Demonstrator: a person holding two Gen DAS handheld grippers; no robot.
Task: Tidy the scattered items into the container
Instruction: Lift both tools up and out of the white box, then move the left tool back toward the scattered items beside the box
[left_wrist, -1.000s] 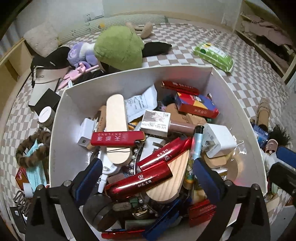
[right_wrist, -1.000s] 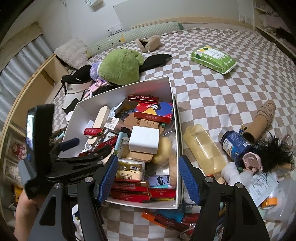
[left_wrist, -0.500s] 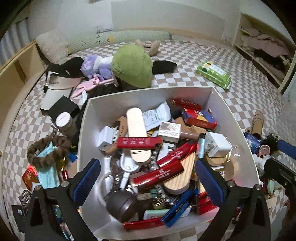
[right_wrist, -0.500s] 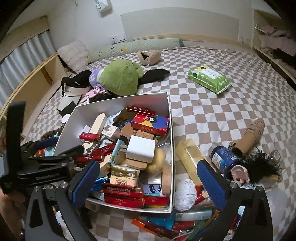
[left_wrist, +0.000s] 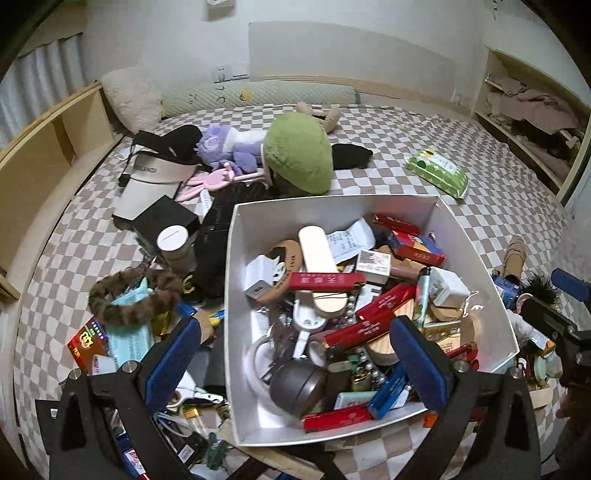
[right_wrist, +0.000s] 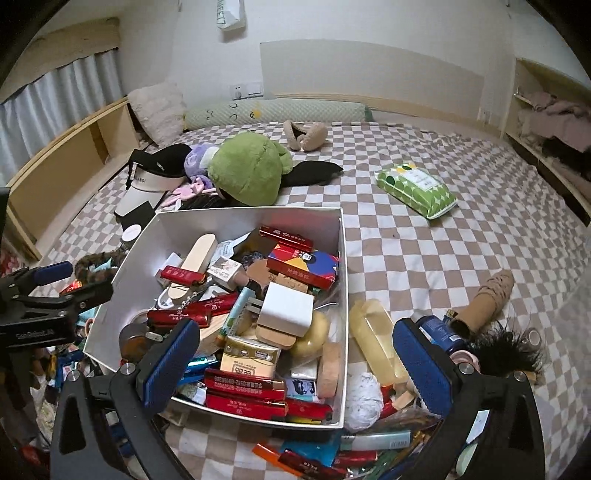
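A white box (left_wrist: 236, 258) (right_wrist: 343, 266) sits on the checkered bed, packed with red packs, a white charger, wooden pieces and other small items. My left gripper (left_wrist: 299, 363) is open and empty, held above the box's near left corner. My right gripper (right_wrist: 291, 360) is open and empty above the box's near right side. Scattered items lie around the box: a brown furry ring (left_wrist: 129, 299), a yellow bottle (right_wrist: 373, 343), a blue jar (right_wrist: 439, 330), a black feathery item (right_wrist: 506, 347) and a white wad (right_wrist: 364, 395).
A green plush (left_wrist: 299, 158) (right_wrist: 247, 170), a purple plush (left_wrist: 225, 147), a visor cap (left_wrist: 155, 173) and a black box (left_wrist: 166, 218) lie behind the box. A green tissue pack (right_wrist: 415, 188) lies at far right. Wooden shelves (left_wrist: 40, 147) line the left.
Both grippers have pulled back and up from the box, so it looks smaller and more of the bed shows. Both stay open and empty.
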